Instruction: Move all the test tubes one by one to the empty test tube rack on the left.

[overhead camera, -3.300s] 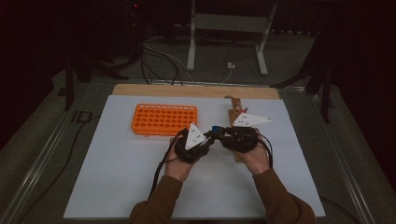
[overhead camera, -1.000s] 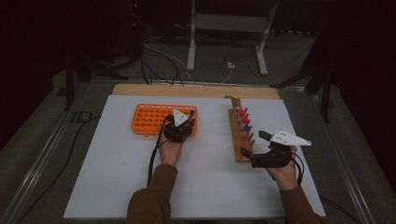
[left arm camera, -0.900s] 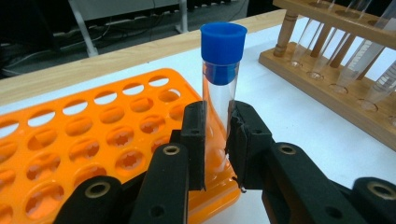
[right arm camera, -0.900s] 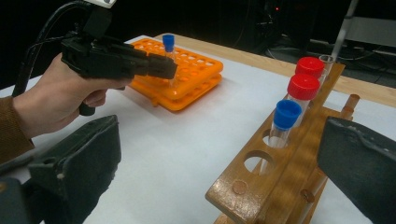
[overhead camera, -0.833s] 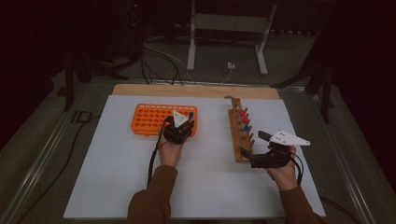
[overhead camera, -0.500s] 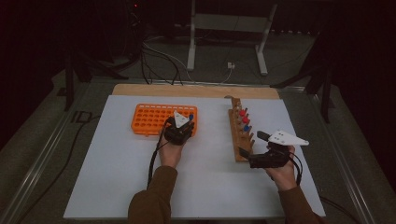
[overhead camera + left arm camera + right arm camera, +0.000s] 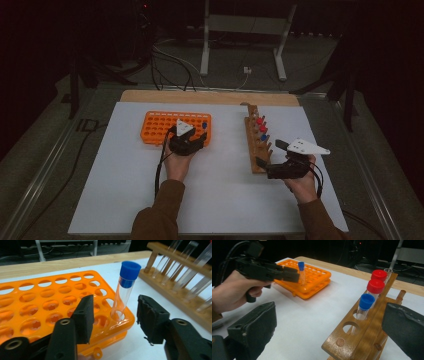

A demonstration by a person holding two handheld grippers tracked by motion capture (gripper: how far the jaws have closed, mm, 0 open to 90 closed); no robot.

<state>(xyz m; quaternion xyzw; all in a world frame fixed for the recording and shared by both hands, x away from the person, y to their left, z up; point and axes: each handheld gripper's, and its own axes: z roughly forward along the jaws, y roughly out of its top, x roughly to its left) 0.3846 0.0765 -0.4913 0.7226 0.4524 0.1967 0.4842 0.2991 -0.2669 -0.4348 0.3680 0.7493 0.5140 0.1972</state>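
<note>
Tube (image 7: 126, 290) blue-capped, stands seated in orange rack (image 7: 47, 307); left gripper (image 7: 113, 317) jaws apart, released. Next, right gripper (image 7: 329, 332), also agape, likely picks from wooden rack (image 7: 364, 332).

Readable text: none in any view.
Orange rack (image 7: 50, 305): plain moulded holes, no numbers or letters legible.
Wooden rack (image 7: 362, 332): bare wood, no label.
Tube caps (image 7: 375, 286): plain red and blue, no print.
White table (image 7: 220, 195): no marks or signs.
Grey plates on the claws (image 7: 307, 147): small dots, no legible characters.
</note>
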